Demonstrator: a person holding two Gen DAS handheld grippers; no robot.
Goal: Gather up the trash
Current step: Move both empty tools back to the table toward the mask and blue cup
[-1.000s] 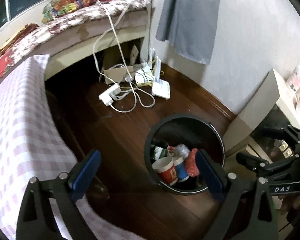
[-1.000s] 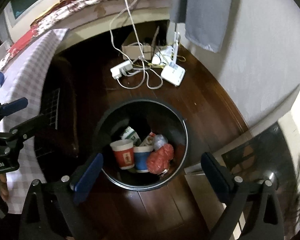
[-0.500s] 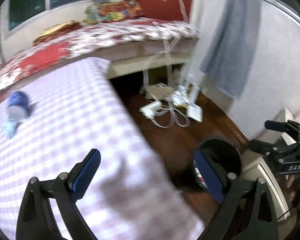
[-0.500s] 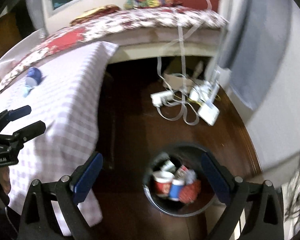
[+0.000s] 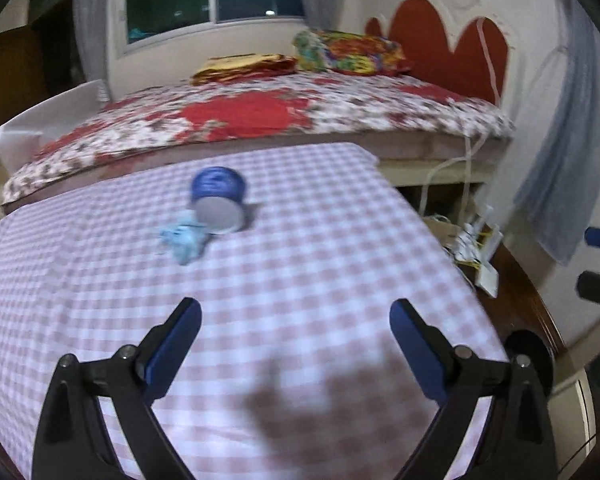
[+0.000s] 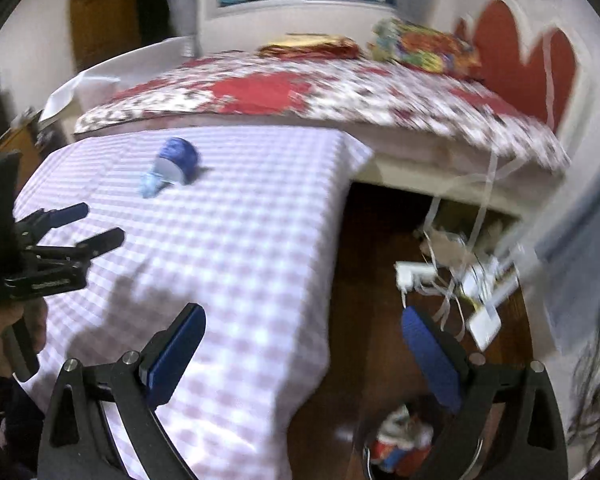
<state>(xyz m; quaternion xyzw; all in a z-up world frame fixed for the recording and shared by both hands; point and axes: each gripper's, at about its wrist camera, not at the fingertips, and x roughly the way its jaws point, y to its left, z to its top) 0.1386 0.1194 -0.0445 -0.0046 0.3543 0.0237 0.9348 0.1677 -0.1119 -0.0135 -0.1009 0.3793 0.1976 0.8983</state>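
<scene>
Ahead, at twelve o'clock of the left gripper [image 5: 295, 334], a tipped blue paper cup [image 5: 219, 200] is seen lying on the pink checked tablecloth [image 5: 320, 264], touching a crumpled pale-blue scrap [image 5: 182, 242]. Both claws are held wide apart, empty; the right gripper [image 6: 304, 344] hangs over the table edge, above the black round trash bin [image 6: 400, 440].

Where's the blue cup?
The blue cup lies tipped over on the checked cloth, beside a pale blue scrap, ahead of both open tongs.
</scene>
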